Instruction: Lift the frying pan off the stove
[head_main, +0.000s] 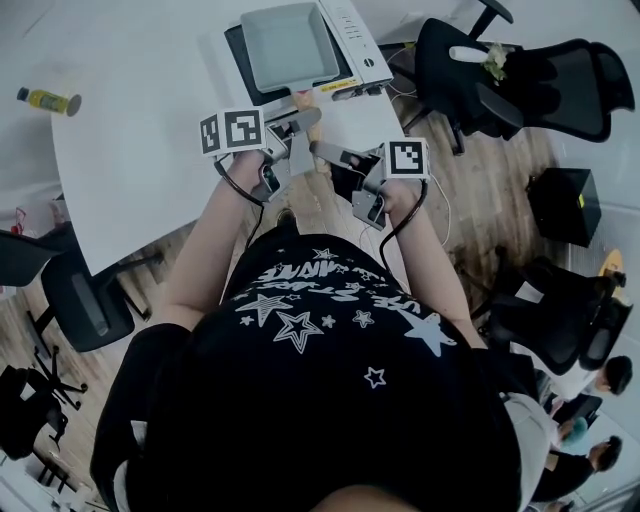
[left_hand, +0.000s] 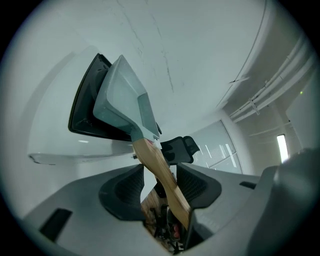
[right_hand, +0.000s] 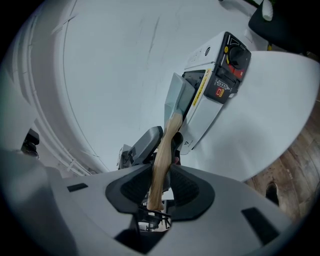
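Right gripper view is showing the frying pan handle (right_hand: 161, 160) pointing straight ahead, right claw (right_hand: 159, 186) clenching it, left claw (left_hand: 159, 185) gaping loose around it.

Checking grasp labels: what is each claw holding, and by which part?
Right claw is clamped on the frying pan by its wooden handle. Left claw stands open around the same handle, pressing on nothing.

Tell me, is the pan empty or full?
Empty: the head view shows the pan with a bare grey inside, nothing in it.
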